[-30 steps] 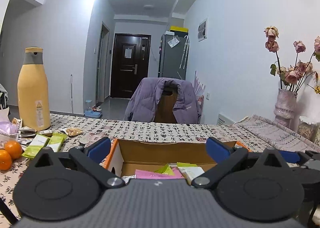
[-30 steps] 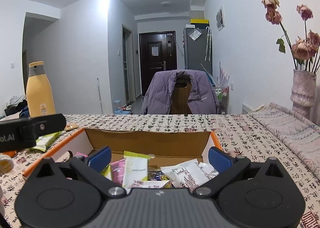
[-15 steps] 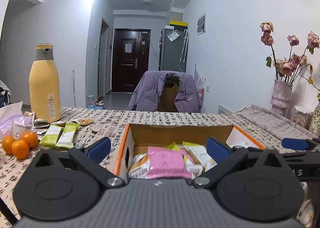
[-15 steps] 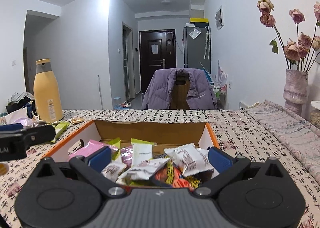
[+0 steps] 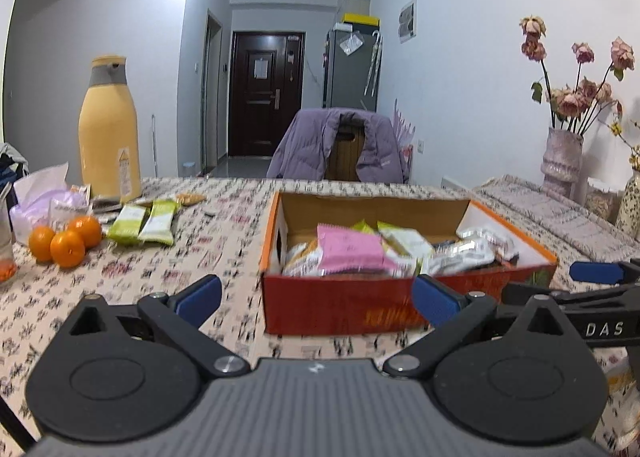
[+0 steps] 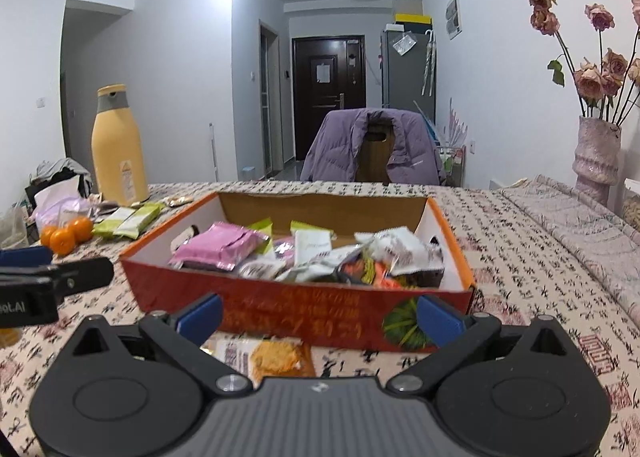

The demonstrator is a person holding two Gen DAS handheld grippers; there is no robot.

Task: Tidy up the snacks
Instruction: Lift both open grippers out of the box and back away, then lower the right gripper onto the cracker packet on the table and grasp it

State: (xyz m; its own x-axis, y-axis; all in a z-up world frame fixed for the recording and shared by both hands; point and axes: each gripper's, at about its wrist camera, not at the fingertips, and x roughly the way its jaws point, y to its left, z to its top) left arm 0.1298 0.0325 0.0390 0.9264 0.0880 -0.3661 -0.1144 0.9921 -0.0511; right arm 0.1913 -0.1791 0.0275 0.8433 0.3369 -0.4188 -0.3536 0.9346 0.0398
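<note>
An open orange-red cardboard box point(image 5: 336, 309) point(image 6: 296, 311) stands on the patterned tablecloth, filled with several snack packets, a pink packet point(image 5: 350, 249) point(image 6: 218, 245) on top. My left gripper point(image 5: 318, 297) is open and empty, in front of the box's near left part. My right gripper point(image 6: 318, 311) is open and empty too, facing the box's front wall. A snack packet with an orange picture point(image 6: 264, 355) lies on the cloth just under the right gripper. Two green packets point(image 5: 142, 219) point(image 6: 128, 219) lie to the left of the box.
A tall yellow flask point(image 5: 108, 131) point(image 6: 116, 145), three oranges point(image 5: 66, 241) and a plastic bag point(image 5: 44, 197) stand at the left. A vase of dried roses point(image 5: 560, 161) point(image 6: 596, 161) is at the right. A chair draped with a purple jacket point(image 5: 340, 145) faces the table's far edge.
Both grippers have pulled back and risen from the box: earlier they were at its rim looking in, now its whole front wall shows. Both stay open.
</note>
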